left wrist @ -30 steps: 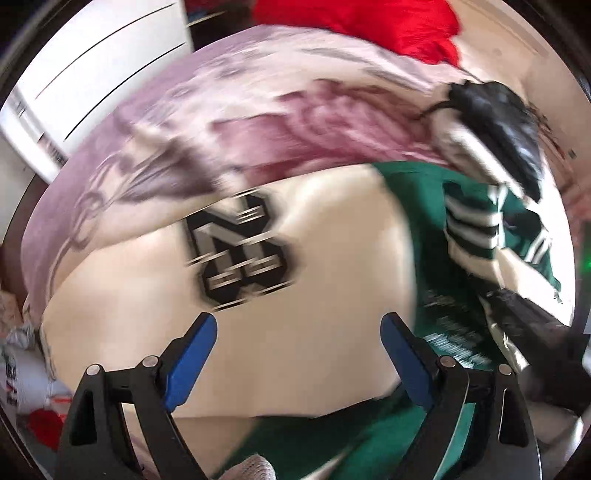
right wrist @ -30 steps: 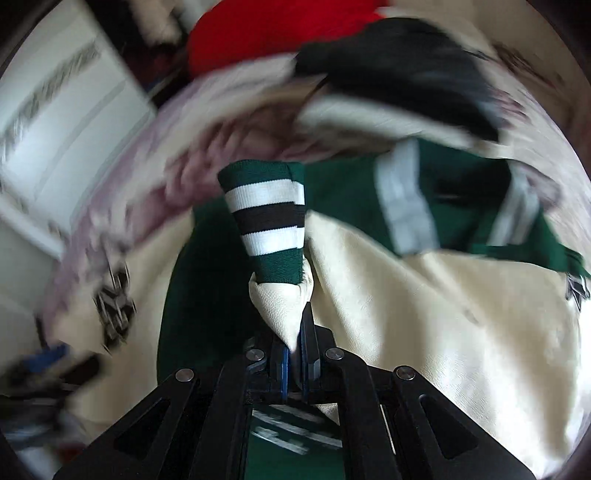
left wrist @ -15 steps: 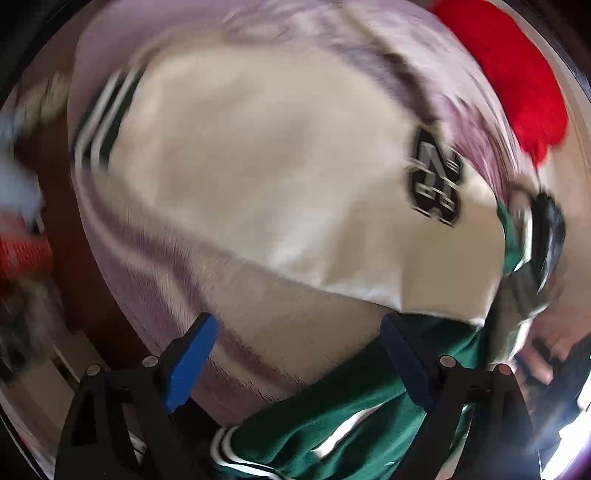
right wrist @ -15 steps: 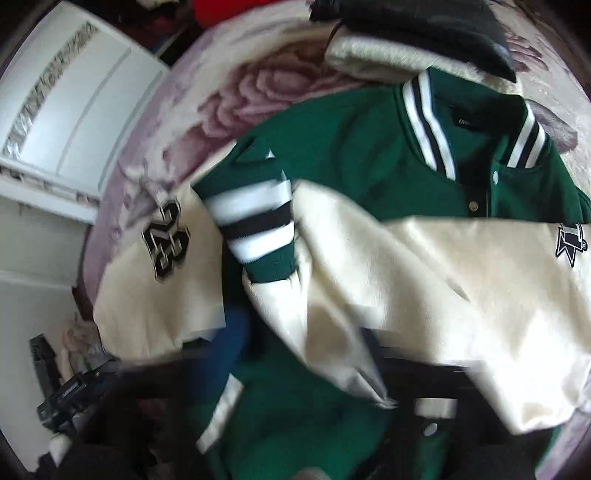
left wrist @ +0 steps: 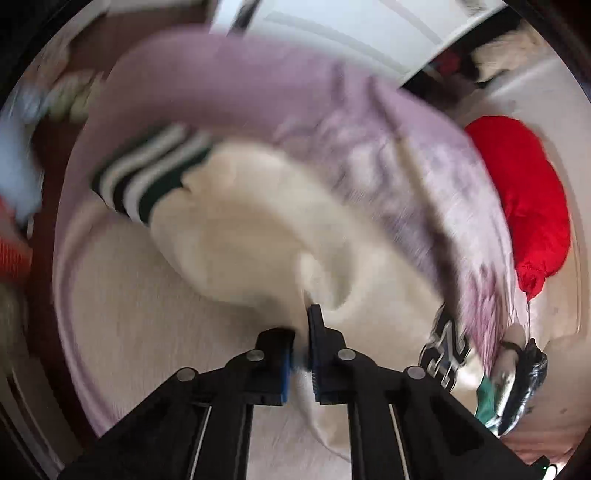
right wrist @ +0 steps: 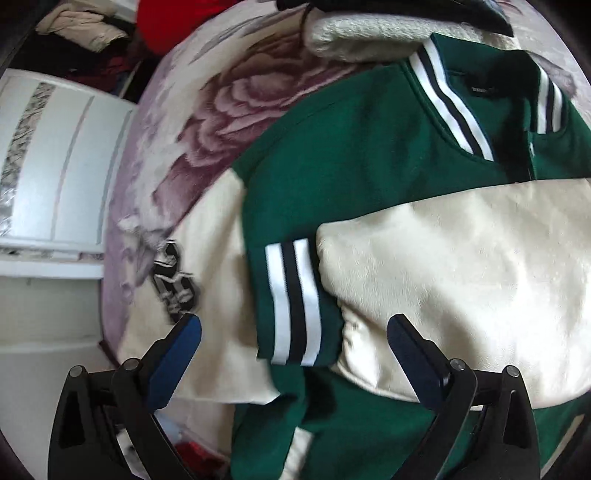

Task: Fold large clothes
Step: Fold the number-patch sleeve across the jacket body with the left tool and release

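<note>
A green varsity jacket with cream sleeves lies on a bed with a mauve floral blanket. One cream sleeve is folded across the green body, its striped cuff in the middle. My right gripper is open just above that cuff. My left gripper is shut on the other cream sleeve, whose striped cuff lies far left. A black number patch shows on this sleeve at the right.
A red garment lies at the far right of the bed. A black and cream folded garment sits beyond the jacket's collar. A white cabinet stands to the left of the bed. Clutter lies on the floor.
My right gripper let go of the striped cuff and opened; that sleeve now lies across the jacket. My left gripper swung to the other sleeve and shut on it.
</note>
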`<state>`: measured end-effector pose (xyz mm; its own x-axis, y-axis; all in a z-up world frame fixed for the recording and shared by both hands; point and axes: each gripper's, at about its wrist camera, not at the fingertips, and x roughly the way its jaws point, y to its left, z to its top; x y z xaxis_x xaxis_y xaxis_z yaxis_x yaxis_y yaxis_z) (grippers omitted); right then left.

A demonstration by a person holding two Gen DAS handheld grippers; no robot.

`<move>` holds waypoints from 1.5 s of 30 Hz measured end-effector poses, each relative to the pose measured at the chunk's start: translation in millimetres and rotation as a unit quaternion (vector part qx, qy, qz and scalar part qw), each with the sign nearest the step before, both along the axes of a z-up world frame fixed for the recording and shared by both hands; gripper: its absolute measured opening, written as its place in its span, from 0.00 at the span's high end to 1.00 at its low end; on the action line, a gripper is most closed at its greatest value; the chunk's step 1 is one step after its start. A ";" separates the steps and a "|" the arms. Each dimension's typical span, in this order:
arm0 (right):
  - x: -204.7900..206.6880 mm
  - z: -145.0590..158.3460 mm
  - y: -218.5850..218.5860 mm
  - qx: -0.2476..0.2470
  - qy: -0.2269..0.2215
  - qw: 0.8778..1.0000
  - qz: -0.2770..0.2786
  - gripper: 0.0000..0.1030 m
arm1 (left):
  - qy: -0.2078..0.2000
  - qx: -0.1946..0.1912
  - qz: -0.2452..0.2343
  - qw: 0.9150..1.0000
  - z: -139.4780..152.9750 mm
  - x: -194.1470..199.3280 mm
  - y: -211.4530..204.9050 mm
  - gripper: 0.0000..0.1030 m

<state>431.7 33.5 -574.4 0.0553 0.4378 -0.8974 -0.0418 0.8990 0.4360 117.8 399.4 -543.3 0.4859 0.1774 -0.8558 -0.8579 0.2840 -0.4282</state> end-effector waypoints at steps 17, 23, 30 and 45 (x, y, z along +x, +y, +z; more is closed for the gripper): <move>27.9 -60.6 129.7 -0.121 -0.018 0.990 0.073 0.89 | -0.004 0.020 -0.100 0.995 -3.9 43.1 45.2 0.91; 27.8 -28.3 70.1 0.030 0.013 0.999 0.033 0.25 | -0.026 -0.007 -0.081 0.996 -13.1 39.4 51.3 0.94; 16.6 -21.6 -18.0 -0.164 -0.018 0.986 -0.019 0.25 | -0.029 0.087 -0.092 0.991 49.9 61.3 25.1 0.96; -22.7 -22.7 -177.3 -0.037 0.000 0.987 -0.154 0.13 | -0.107 0.290 -0.389 0.868 206.6 187.9 -251.6 0.97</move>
